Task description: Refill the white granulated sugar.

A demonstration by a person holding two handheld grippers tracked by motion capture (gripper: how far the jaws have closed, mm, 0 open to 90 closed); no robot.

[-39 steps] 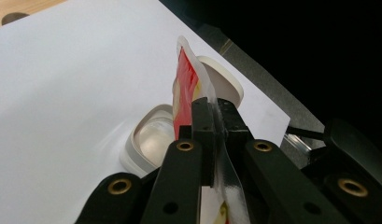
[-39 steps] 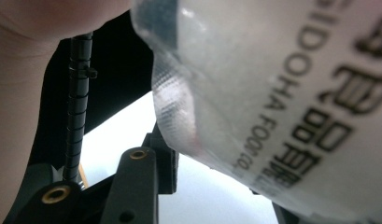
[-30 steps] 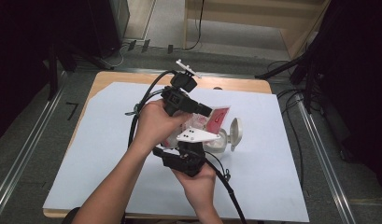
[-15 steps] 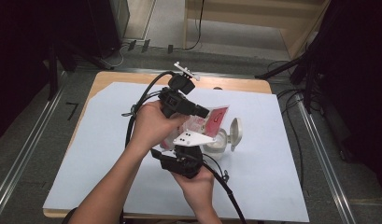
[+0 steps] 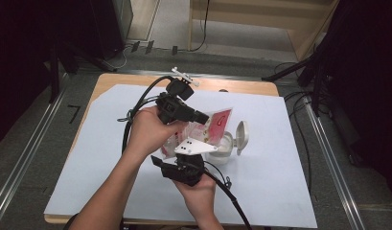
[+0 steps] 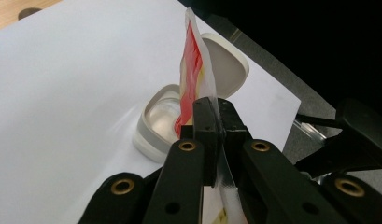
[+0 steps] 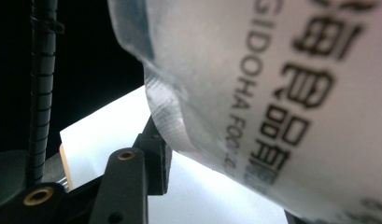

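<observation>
Pinching the red packet (image 6: 191, 70), the left gripper (image 6: 215, 122) hides its lower edge; right gripper (image 7: 188, 154) spread, opening

The pouch (image 7: 282, 102) bears dark print reading "GIDOHA FOO…" beside Chinese characters, partly blurred and cut off.

A lab or recording studio: a wooden table (image 5: 112, 84) covered with a white sheet (image 5: 280, 158) stands between metal floor rails (image 5: 21, 163). Black curtains (image 5: 21, 62) hang on both sides, with cables (image 5: 203, 45) trailing over grey carpet.
</observation>
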